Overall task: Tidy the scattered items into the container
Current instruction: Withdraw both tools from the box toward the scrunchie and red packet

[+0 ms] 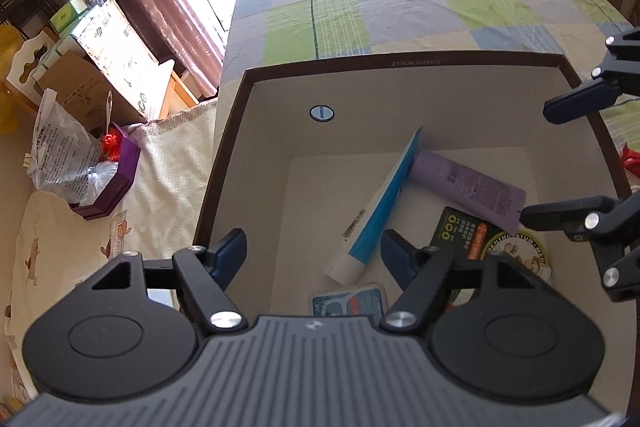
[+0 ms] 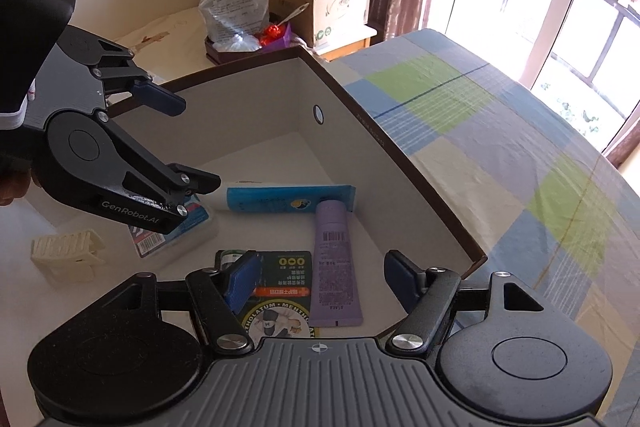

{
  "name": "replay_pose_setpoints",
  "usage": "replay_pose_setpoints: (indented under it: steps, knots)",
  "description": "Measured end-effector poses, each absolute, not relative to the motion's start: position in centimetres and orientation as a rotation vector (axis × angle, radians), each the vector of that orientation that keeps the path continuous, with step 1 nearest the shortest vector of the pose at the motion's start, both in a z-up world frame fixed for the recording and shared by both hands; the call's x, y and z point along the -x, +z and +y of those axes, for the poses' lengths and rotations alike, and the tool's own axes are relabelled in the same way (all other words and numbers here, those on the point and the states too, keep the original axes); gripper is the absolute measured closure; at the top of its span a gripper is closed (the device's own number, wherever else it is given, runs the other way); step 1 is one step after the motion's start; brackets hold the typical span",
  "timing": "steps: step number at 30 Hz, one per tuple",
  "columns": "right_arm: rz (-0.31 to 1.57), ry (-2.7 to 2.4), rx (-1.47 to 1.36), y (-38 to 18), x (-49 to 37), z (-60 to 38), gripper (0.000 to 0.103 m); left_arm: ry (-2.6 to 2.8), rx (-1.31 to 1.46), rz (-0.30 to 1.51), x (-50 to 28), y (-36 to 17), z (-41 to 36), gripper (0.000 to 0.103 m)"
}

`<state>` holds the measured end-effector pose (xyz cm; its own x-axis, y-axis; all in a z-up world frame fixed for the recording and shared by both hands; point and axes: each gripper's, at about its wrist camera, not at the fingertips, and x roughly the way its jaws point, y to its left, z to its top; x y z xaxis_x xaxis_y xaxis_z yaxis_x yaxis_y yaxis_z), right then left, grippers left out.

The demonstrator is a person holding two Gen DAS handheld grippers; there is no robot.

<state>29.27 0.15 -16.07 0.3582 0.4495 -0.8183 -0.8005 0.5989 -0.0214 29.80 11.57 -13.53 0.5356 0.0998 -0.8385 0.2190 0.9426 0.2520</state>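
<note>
While both grippers are hanging over the box (image 1: pixel 400 63), neither is gripping anything. L gripper (image 1: pixel 314 251) is pointing down into the box's near-left part, fingers spread wide, nothing betw. them but the box floor and the capped end of the blue tube (image 1: pixel 380 203). R gripper (image 2: pixel 320 277) is reaching in from the opposite side, also spread wide and empty; its left pad (image 2: pixel 244 277) is hovering above the dark packet (image 2: pixel 288 279), the other one near the box's brown-edged wall.

Box is sitting on a checked cloth (image 1: pixel 440 7), white inside w/ a round hole in one wall. Items lying flat on its floor: blue tube w/ white cap, lilac tube (image 1: pixel 468 187) w/ barcode facing up, its top end touching the blue tube's crimped end; dark green-and-orange packet just beside the lilac tube, partly under it in the left wrist view; a clear floss-pick case (image 2: pixel 176 231) under the L gripper. A cream ribbed clip-like piece (image 2: pixel 66 257) is lying further left; can't tell from these views whether it's inside the box.
</note>
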Motion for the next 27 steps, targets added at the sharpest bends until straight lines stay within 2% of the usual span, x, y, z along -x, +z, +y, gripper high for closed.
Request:
replay_pose_setpoints:
  steps: [5, 16, 27]
  knots:
    - [0.874, 0.836, 0.456, -15.1, -28.3, -0.2, 0.029, -0.100, -0.390, 1.014, -28.1, -12.4, 11.1, 0.032]
    - [0.829, 0.814, 0.358, -10.9, -25.4, -2.5, 0.029, -0.087, -0.364, 1.002, -24.1, -8.7, 10.9, 0.021]
    - [0.796, 0.750, 0.249, -7.0, -21.2, -6.4, 0.028, -0.093, -0.302, 0.972, -19.0, -4.8, 9.7, 0.016]
